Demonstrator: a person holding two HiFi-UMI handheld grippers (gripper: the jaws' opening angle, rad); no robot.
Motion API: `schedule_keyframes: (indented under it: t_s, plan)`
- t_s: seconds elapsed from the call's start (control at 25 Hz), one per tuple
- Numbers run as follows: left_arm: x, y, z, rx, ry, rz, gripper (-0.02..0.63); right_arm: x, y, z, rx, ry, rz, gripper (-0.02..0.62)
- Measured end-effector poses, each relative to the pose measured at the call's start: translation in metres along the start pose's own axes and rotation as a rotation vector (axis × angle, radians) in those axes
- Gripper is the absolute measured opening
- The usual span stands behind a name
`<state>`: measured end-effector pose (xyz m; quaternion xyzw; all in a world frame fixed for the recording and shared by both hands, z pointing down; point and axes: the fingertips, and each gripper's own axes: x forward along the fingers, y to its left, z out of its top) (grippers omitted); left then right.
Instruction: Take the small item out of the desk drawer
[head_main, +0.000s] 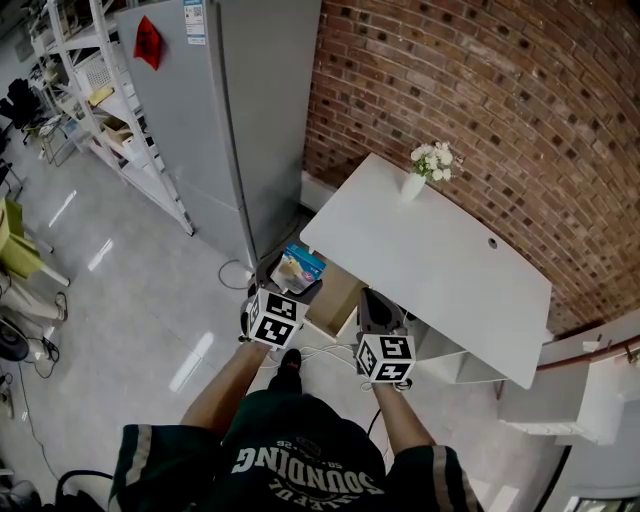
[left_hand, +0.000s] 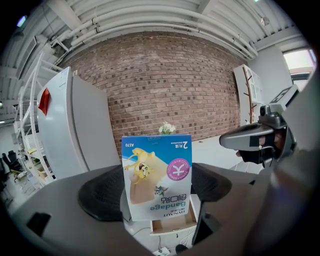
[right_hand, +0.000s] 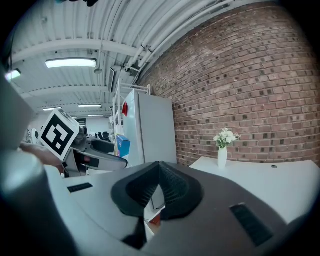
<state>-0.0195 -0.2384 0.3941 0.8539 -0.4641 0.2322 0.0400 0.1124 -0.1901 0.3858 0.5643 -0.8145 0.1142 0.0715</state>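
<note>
A blue and white bandage box stands upright between the jaws of my left gripper, which is shut on it. In the head view the box is held up in front of the left gripper, left of and above the open wooden drawer under the white desk. The drawer also shows below the box. My right gripper is shut with nothing in it, its pads meeting. It hovers over the drawer's right side.
A white vase of flowers stands at the desk's far end by the brick wall. A tall grey cabinet rises left of the desk, with metal shelving beyond. Cables lie on the floor near the drawer.
</note>
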Motion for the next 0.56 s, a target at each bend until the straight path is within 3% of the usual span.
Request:
schedule_keyframes:
  t_s: [0.56]
  plan:
    - [0.015, 0.015, 0.000, -0.008, 0.012, -0.005, 0.439, 0.023, 0.004, 0.001, 0.007, 0.008, 0.020, 0.025]
